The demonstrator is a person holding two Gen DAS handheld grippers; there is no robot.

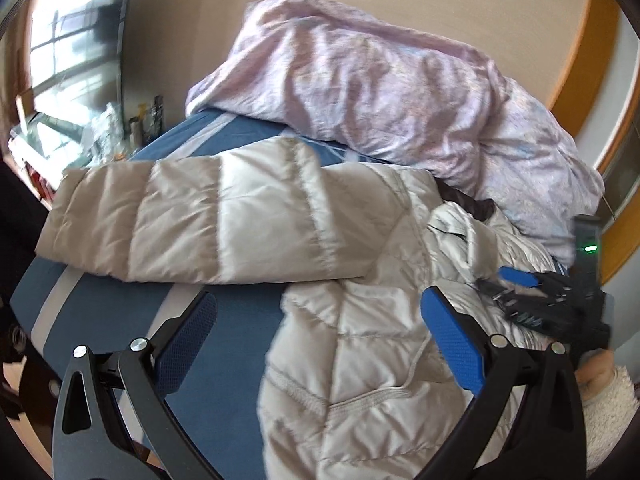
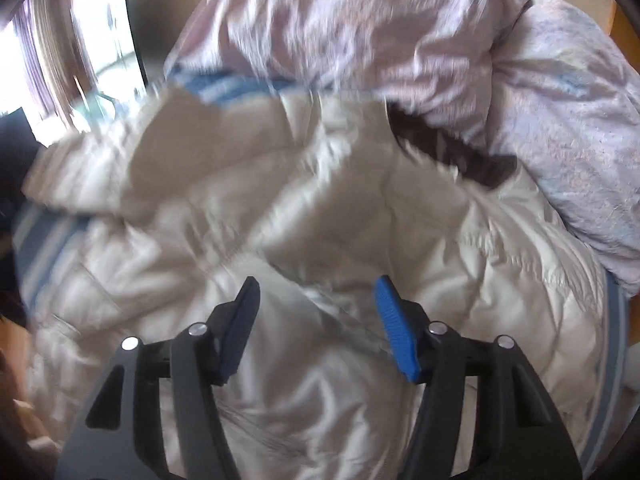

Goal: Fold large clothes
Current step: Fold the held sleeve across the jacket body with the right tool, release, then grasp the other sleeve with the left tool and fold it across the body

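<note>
On the bed point(image 1: 100, 312) with a blue striped sheet, a cream padded jacket point(image 1: 360, 360), lying spread out, one sleeve point(image 1: 192, 220) stretched flat across toward the left side, collar end touching a crumpled pink duvet point(image 1: 380, 88) heaped at the far end. Left gripper point(image 1: 318, 330) just above the jacket's edge, fingers point(image 1: 452, 340) spread wide and holding nothing, blue sheet under the left one. Right gripper point(image 2: 316, 320) over the jacket's body, fingers point(image 2: 396, 328) also spread apart and not pinching any cloth, though blurred in the right wrist view.
</note>
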